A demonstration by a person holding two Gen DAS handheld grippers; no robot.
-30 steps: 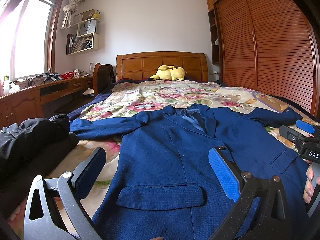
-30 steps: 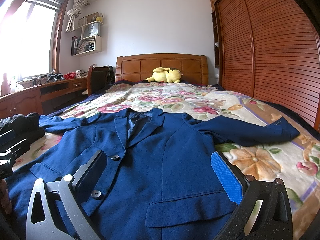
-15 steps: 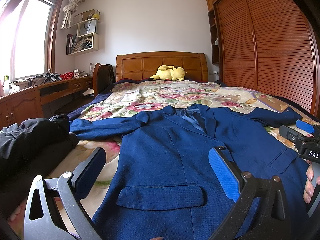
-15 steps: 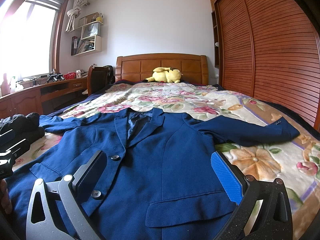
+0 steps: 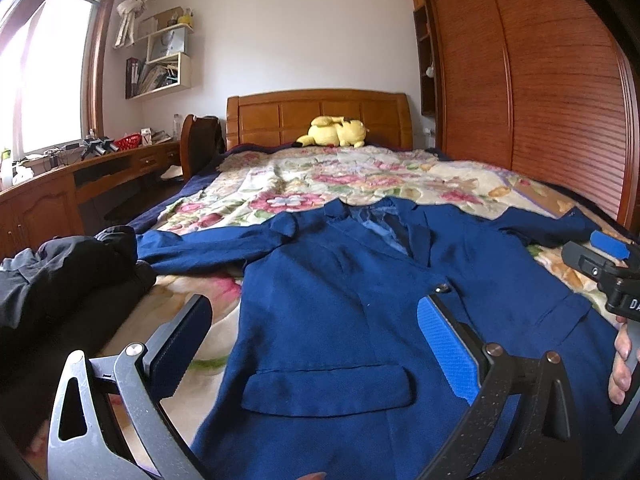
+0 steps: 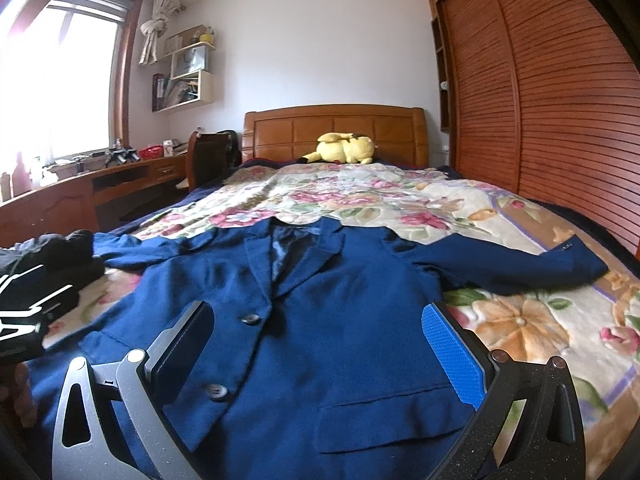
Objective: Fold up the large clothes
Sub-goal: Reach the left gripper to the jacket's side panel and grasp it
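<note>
1. Navy blue blazer [image 5: 340, 304] lies front-up, flat on the bed, collar toward the headboard [image 5: 320, 116], both sleeves spread outward.
2. Left gripper [image 5: 312, 344]: jaws wide apart, holding nothing; it hovers over the blazer's flap pocket [image 5: 326, 390] near the hem.
3. Right gripper [image 6: 316, 348]: jaws likewise wide apart and empty, hovering above the buttoned front; two dark buttons [image 6: 250, 319] show between its fingers.
4. In the left wrist view, the right gripper sits at the frame's right edge with a hand [image 5: 620, 364] on its handle.
5. Surface: floral bedspread [image 6: 380, 200]. Black garments [image 5: 60, 276] are piled beside the blazer's left-hand sleeve.
6. Room: yellow plush toy [image 6: 346, 148] at the headboard, louvred wooden wardrobe [image 6: 560, 100] on the right, desk [image 5: 80, 176], window and wall shelves on the left.
7. Writing: white letters "DA" on the right gripper body, remainder cut off.
</note>
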